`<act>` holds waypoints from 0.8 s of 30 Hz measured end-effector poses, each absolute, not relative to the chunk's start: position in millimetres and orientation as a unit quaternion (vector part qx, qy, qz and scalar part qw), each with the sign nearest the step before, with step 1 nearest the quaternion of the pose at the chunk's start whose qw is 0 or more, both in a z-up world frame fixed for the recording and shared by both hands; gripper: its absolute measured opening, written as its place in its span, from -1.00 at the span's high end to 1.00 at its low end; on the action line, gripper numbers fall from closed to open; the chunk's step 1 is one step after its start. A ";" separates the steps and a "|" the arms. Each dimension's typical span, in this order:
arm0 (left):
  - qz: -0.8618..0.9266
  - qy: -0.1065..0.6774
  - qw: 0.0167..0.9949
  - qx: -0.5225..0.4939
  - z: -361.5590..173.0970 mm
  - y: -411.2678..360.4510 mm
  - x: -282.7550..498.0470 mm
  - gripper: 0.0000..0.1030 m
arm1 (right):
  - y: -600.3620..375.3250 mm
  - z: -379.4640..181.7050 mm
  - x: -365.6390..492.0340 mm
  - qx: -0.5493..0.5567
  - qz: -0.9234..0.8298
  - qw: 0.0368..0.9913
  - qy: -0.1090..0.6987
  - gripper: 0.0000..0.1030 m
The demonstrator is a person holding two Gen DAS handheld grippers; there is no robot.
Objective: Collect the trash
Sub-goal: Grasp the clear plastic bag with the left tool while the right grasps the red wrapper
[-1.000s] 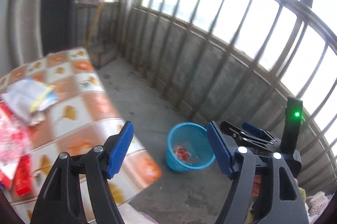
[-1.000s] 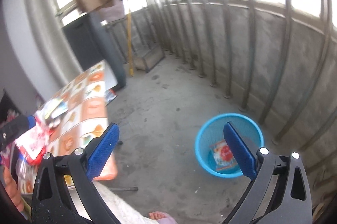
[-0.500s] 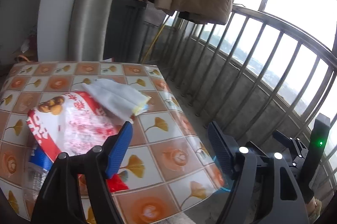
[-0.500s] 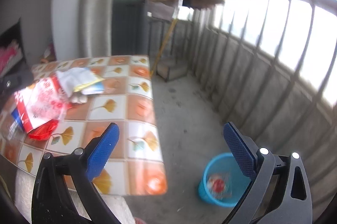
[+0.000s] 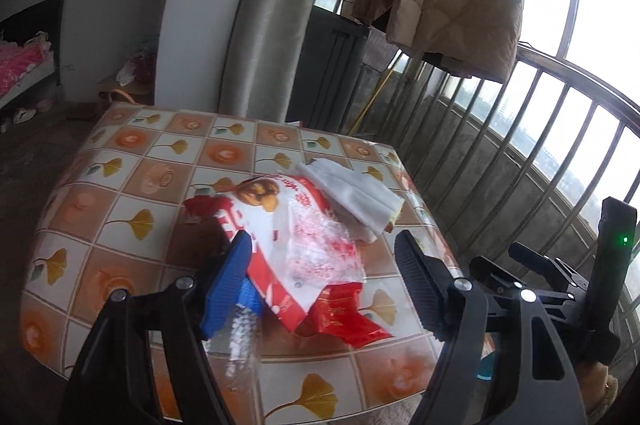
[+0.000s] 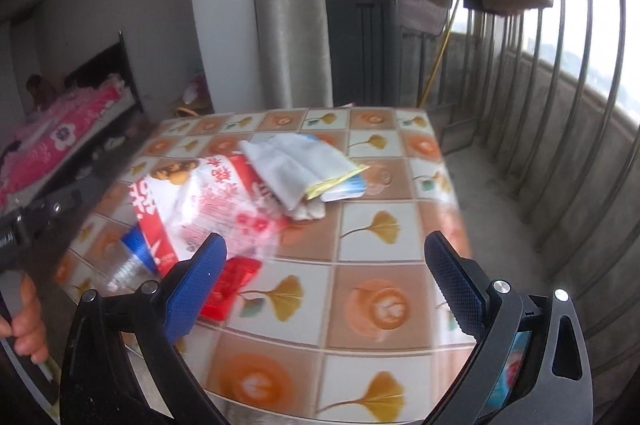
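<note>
**A:** Balcony table, mid-cleanup: how far along are you?

**B:** By the look of it, most of the work is left. Your left gripper [image 5: 322,267] hangs spread and empty over the pile at the centre of the left view; your right gripper [image 6: 326,279] is just as wide and empty at the bottom of the right view. On the table [image 5: 120,225] you have a red-and-white snack bag [image 5: 296,225], a white wrapper [image 5: 352,197] lying against its upper right, a red packet [image 5: 344,317] poking out below it, and a clear bottle [image 5: 240,333] with a blue label at the lower left. Nothing is gripped.

**A:** And the bin?

**B:** Only a blue sliver [image 6: 508,377] shows behind your right finger, lower right; I judge that to be it, with something red inside.

**A:** Any writing to read?

**B:** The bag carries large white Chinese characters on red, too blurred and creased for you to make out. No brand is legible.
</note>
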State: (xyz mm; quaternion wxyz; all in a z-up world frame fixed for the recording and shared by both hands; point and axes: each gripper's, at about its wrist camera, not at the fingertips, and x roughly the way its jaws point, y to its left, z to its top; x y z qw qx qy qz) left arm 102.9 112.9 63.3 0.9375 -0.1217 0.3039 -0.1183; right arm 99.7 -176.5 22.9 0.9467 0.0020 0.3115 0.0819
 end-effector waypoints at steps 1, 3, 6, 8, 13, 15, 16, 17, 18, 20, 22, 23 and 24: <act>-0.111 0.305 0.938 -0.119 61.7 116.0 99.6 -0.39 | -175.1 19.3 100.9 0.008 0.080 0.945 0.316 -0.85; -0.097 0.309 0.939 -0.115 57.9 123.9 96.1 -0.39 | -172.1 13.2 96.6 0.014 0.078 0.944 0.320 -0.85; -0.090 0.316 0.937 -0.118 50.3 131.7 93.9 -0.39 | -174.8 5.0 93.6 0.026 0.069 0.942 0.327 -0.85; -0.092 0.317 0.936 -0.119 47.4 132.5 95.9 -0.39 | -179.1 1.5 97.5 0.036 0.070 0.938 0.338 -0.85; -0.108 0.313 0.935 -0.124 43.5 129.2 103.0 -0.39 | -190.2 -0.3 108.1 0.070 0.084 0.932 0.347 -0.85; -0.123 0.310 0.934 -0.125 42.6 125.6 106.6 -0.39 | -194.0 -2.2 112.9 0.085 0.095 0.927 0.353 -0.83; -0.130 0.311 0.933 -0.124 42.7 122.4 108.2 -0.39 | -196.2 -4.0 116.2 0.095 0.103 0.923 0.358 -0.80; -0.136 0.312 0.933 -0.120 41.4 118.6 110.8 -0.38 | -197.8 -5.9 119.1 0.102 0.109 0.920 0.363 -0.74; -0.139 0.314 0.932 -0.114 39.5 114.5 113.8 -0.30 | -199.1 -8.1 122.2 0.108 0.115 0.916 0.368 -0.69; -0.143 0.320 0.931 -0.099 35.9 107.3 120.4 -0.20 | -201.3 -12.7 128.8 0.123 0.125 0.909 0.377 -0.60; -0.145 0.330 0.929 -0.085 28.3 99.8 129.9 -0.06 | -203.2 -17.0 135.0 0.136 0.133 0.903 0.386 -0.54; -0.143 0.338 0.927 -0.079 23.8 97.0 134.4 -0.03 | -204.2 -19.1 137.7 0.142 0.136 0.900 0.389 -0.50; -0.141 0.347 0.925 -0.073 19.0 94.0 139.6 0.03 | -205.0 -21.3 139.9 0.147 0.141 0.897 0.392 -0.46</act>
